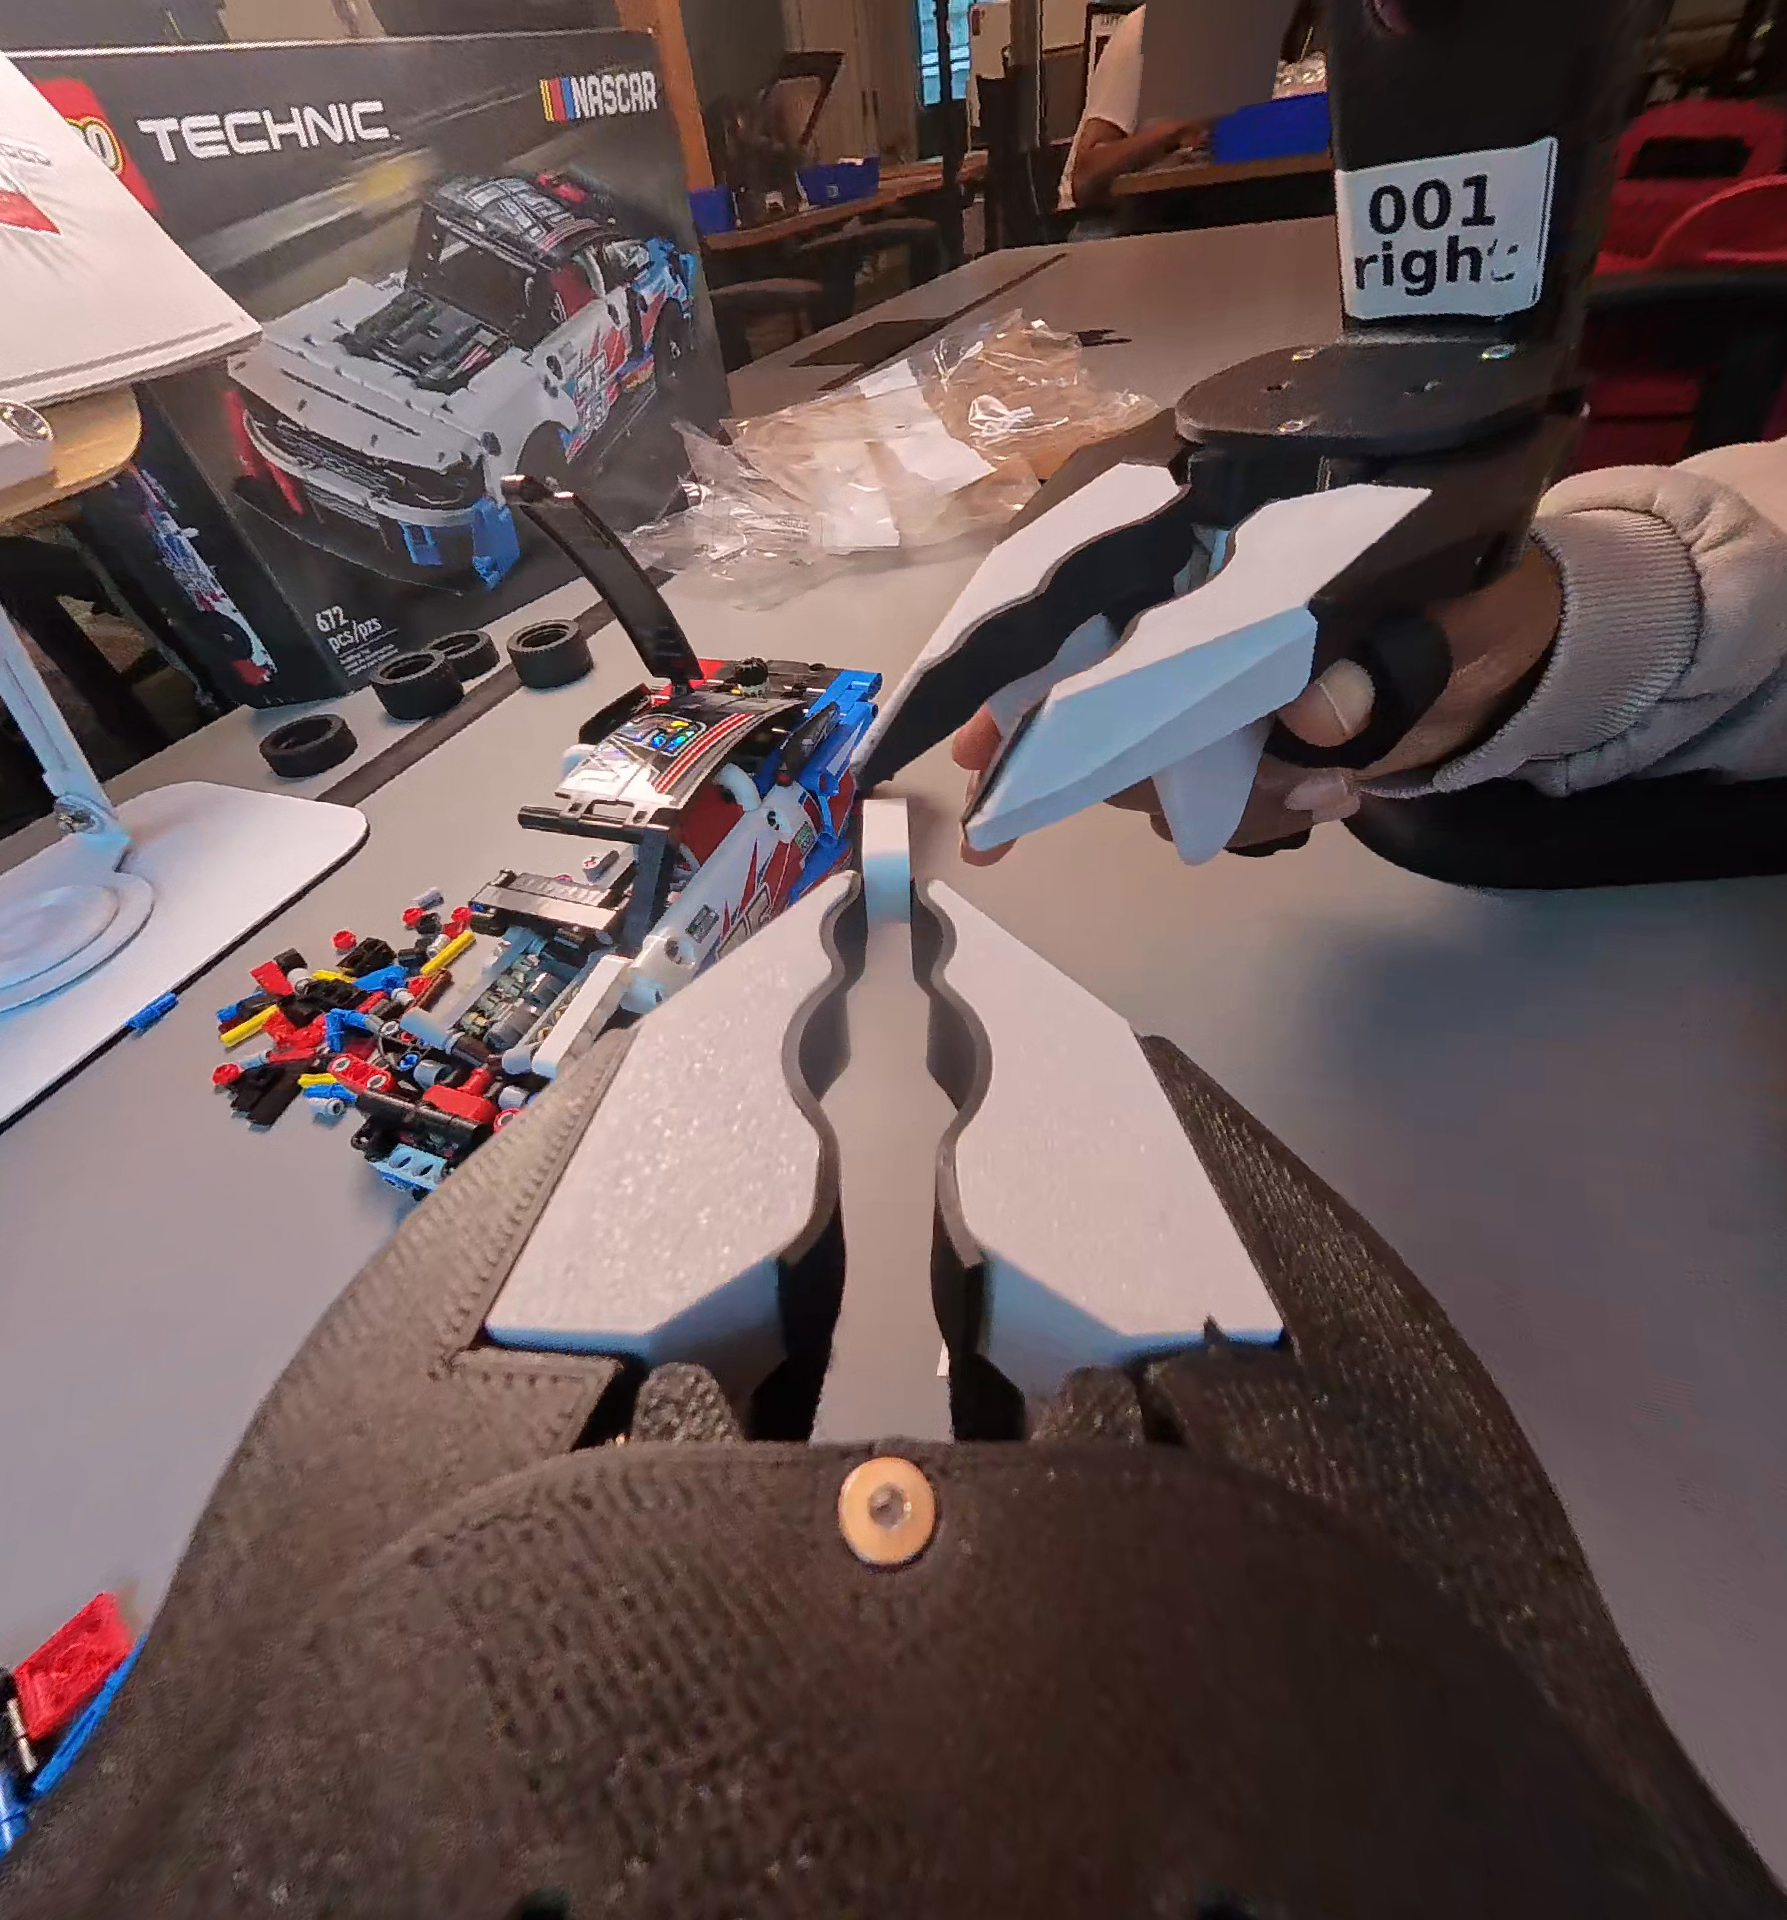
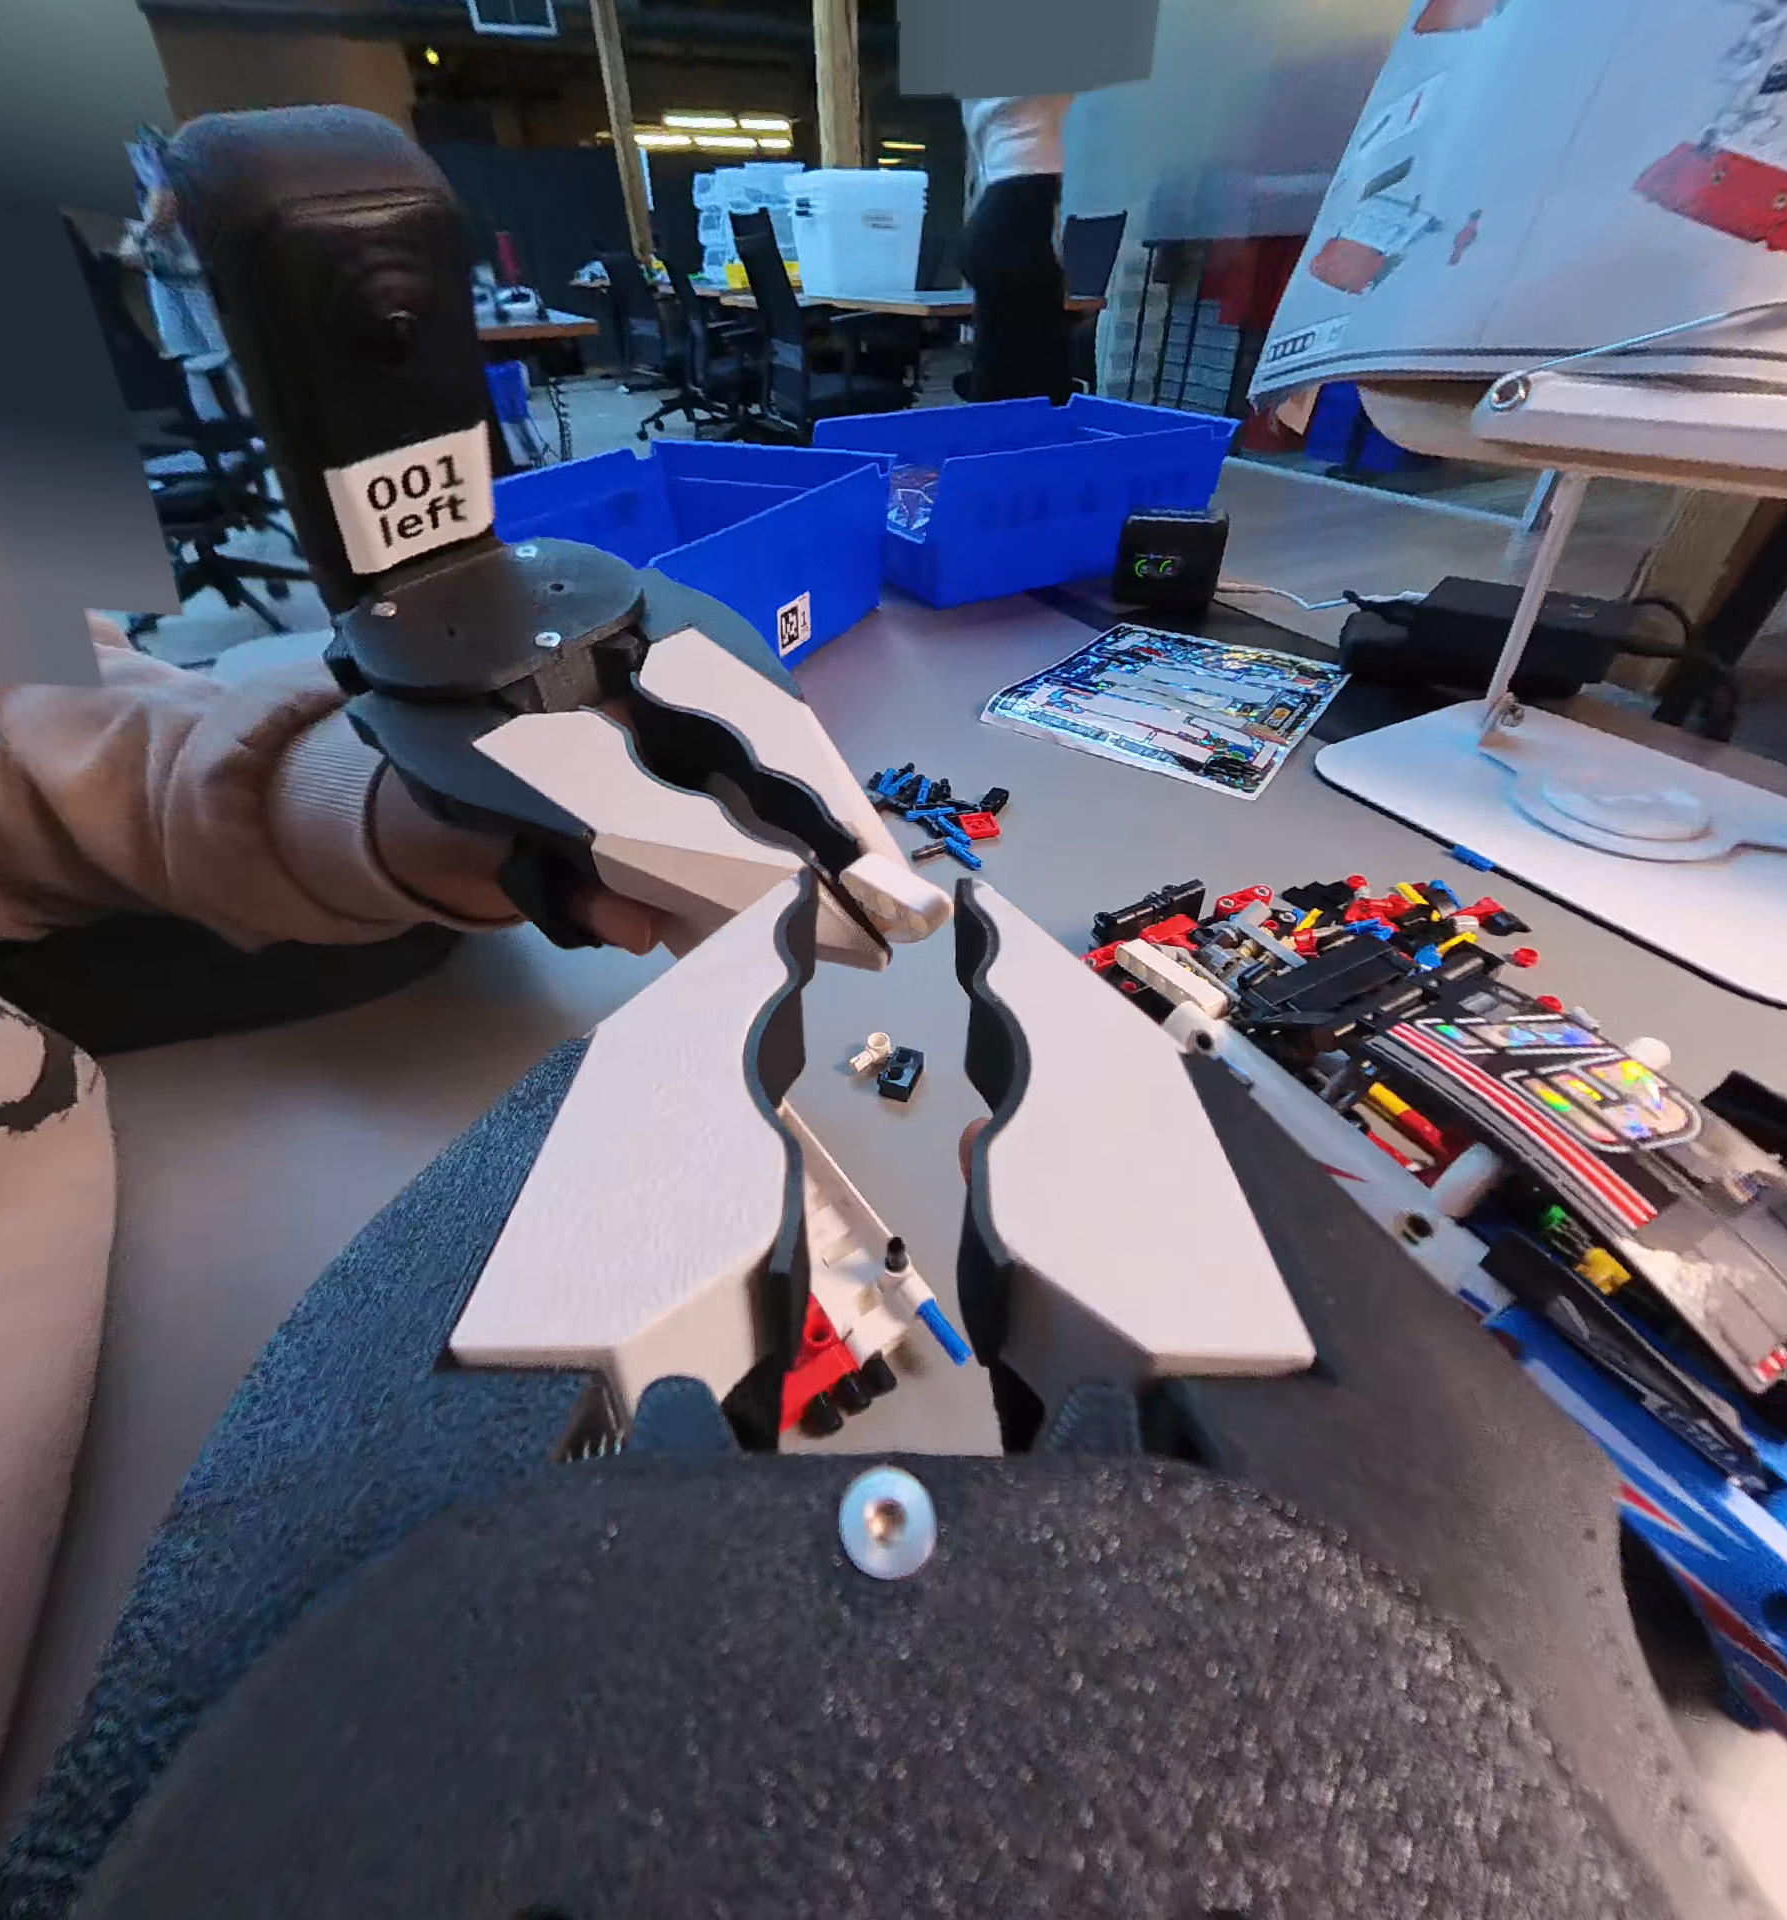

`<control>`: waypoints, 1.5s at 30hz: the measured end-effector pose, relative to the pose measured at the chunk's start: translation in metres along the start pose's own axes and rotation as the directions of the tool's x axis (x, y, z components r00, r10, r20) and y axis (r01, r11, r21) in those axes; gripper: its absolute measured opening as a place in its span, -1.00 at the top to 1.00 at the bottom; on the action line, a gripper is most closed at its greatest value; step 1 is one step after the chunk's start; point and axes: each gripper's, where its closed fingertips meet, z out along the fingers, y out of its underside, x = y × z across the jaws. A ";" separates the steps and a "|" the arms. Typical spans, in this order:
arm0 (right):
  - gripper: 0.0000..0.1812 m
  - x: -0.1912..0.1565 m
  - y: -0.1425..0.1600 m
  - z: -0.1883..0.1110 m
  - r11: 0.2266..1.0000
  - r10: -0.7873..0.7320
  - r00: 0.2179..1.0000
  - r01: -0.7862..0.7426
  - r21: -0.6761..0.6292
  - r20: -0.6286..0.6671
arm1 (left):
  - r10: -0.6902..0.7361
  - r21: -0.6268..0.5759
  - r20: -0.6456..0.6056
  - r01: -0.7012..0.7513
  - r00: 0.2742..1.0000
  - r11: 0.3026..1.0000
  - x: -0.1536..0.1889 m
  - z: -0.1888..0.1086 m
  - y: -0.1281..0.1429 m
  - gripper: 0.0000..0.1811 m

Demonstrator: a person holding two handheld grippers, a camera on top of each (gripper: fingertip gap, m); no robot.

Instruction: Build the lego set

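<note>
My left gripper [image 1: 886, 894]: fingers pinching a white beam [image 1: 886, 852], frame centre | my right gripper [image 2: 884, 914]: fingers spread, holding nothing | part-built car [image 1: 702, 831]: on the bench [image 1: 1388, 1039], centre-left | loose pieces [image 1: 359, 1018]: lower left of it

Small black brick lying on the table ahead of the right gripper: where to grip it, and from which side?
Probably from straight above, with the open right gripper. The black brick lies flat on the table, so only its upright side faces are free. Pinch its near and far faces: a small white connector sits close by its left side and could get caught otherwise.
</note>
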 end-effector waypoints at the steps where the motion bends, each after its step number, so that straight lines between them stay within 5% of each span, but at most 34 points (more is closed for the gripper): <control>1: 0.74 0.002 -0.001 0.000 0.999 0.047 0.999 -0.047 0.007 -0.007 | 0.022 0.001 0.011 -0.022 1.000 1.000 0.001 0.000 -0.001 0.94; 5: 0.74 0.004 -0.002 -0.001 0.979 0.203 0.978 -0.204 0.012 0.041 | 0.113 -0.008 0.037 -0.113 0.993 0.994 0.007 0.002 -0.002 0.94; 9: 1.00 -0.004 -0.001 0.001 0.956 0.291 0.950 -0.292 -0.008 0.113 | 0.139 0.006 0.008 -0.139 0.990 0.990 0.018 0.005 -0.003 0.94; 15: 1.00 0.011 -0.009 -0.012 0.917 0.389 0.902 -0.399 0.014 0.186 | -0.051 0.055 -0.056 0.054 0.997 0.997 0.011 0.000 -0.009 0.94; 20: 0.84 0.012 -0.011 -0.017 0.996 0.082 0.991 -0.086 0.035 0.104 | -0.310 0.066 -0.070 0.315 0.948 0.947 -0.013 -0.004 -0.005 0.94; 26: 0.79 0.000 0.003 -0.003 0.959 -0.281 0.959 0.280 -0.039 -0.028 | -0.434 0.043 -0.121 0.441 0.893 0.896 -0.008 0.001 0.000 0.94; 30: 0.60 -0.004 0.012 0.002 0.956 -0.287 0.958 0.285 -0.073 -0.012 | -0.444 0.040 -0.130 0.452 0.886 0.891 -0.003 0.003 0.000 0.94; 38: 0.66 -0.003 0.018 0.003 0.928 -0.360 0.932 0.355 -0.113 -0.030 | -0.558 -0.033 -0.218 0.566 0.801 0.824 0.008 0.006 0.005 0.94; 45: 0.65 -0.008 0.032 -0.002 0.836 -0.530 0.846 0.534 -0.128 0.066 | -0.741 -0.204 -0.375 0.730 0.557 0.652 0.028 0.005 0.012 0.94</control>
